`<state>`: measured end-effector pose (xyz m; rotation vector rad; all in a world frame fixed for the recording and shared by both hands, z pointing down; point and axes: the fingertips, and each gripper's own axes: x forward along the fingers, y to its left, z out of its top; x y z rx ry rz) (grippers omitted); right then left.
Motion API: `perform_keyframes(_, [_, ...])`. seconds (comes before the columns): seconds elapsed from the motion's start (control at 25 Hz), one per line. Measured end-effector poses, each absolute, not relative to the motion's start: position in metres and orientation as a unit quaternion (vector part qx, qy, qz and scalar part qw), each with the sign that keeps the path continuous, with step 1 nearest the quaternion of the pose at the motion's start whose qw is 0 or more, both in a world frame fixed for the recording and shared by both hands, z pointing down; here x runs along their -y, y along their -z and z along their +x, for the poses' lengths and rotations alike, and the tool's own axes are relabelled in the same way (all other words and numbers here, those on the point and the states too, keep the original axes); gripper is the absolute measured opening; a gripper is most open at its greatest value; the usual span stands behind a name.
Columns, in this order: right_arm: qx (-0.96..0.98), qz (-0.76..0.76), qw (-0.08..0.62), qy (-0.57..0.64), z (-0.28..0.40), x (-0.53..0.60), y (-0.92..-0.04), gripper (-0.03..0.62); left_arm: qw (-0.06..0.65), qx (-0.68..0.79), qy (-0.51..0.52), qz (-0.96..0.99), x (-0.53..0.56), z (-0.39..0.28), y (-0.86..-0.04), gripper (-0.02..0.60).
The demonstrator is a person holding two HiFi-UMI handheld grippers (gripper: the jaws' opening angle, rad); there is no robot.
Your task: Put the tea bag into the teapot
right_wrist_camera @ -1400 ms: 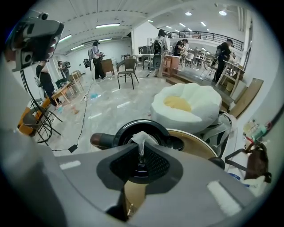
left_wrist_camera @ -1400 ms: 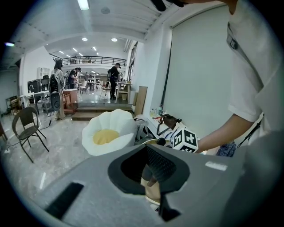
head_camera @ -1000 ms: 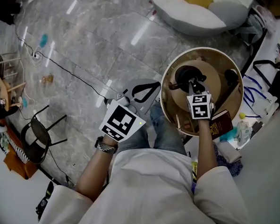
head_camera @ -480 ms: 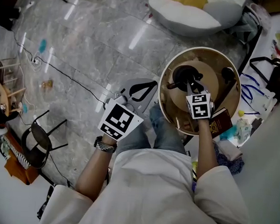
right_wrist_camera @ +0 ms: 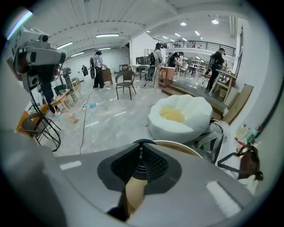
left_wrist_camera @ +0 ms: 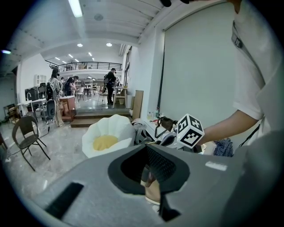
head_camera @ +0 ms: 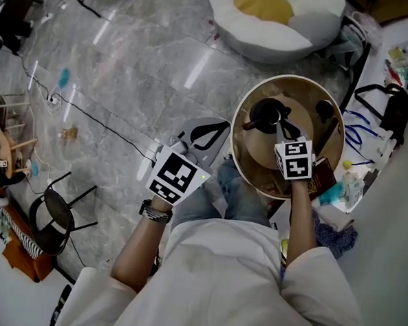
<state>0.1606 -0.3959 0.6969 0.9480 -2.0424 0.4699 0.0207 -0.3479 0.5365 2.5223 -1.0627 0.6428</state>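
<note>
A black teapot (head_camera: 263, 114) stands on a light wooden disc on the round wooden table (head_camera: 242, 161) at my right. My right gripper (head_camera: 283, 128) hovers just right of and above the pot's opening, jaws shut. In the right gripper view a thin pale string runs down from the shut tips (right_wrist_camera: 140, 145) toward the teapot's dark top (right_wrist_camera: 141, 166); the tea bag itself is hidden. My left gripper (head_camera: 227, 124) hangs over the floor left of the table, shut and holding nothing; its tips (left_wrist_camera: 146, 147) meet in its own view.
A dark cup (head_camera: 324, 110) and a reddish booklet (head_camera: 322, 176) share the table. A white and yellow beanbag (head_camera: 275, 11) lies beyond it. Bags and clutter (head_camera: 393, 115) crowd the right side. A cable (head_camera: 104, 111) crosses the marble floor; a black chair (head_camera: 53, 205) stands at left.
The head view has shifted a little, so the table sits slightly higher. Both grippers hold nearly the same places; the right stays over the teapot.
</note>
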Motion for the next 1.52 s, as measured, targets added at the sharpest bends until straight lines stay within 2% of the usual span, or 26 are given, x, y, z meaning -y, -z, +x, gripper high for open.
perform_keyframes(0.16, [0.816, 0.396, 0.383, -0.175, 0.16, 0.384, -0.654, 0.006, 0.157, 0.375, -0.212, 0.889, 0.333, 0.016, -0.521, 0.005])
perform_keyframes(0.44, [0.826, 0.421, 0.346, -0.146, 0.159, 0.354, -0.569, 0.006, 0.148, 0.388, -0.18, 0.892, 0.31, 0.005, -0.485, 0.006])
perform_keyframes(0.96, [0.857, 0.455, 0.23, -0.078, 0.137, 0.283, -0.399, 0.006, 0.1, 0.385, -0.148, 0.905, 0.254, -0.002, -0.42, 0.005])
perform_keyframes(1.52, [0.849, 0.493, 0.186, -0.044, 0.119, 0.185, -0.328, 0.006, 0.043, 0.355, -0.117, 0.927, 0.181, -0.009, -0.36, 0.005])
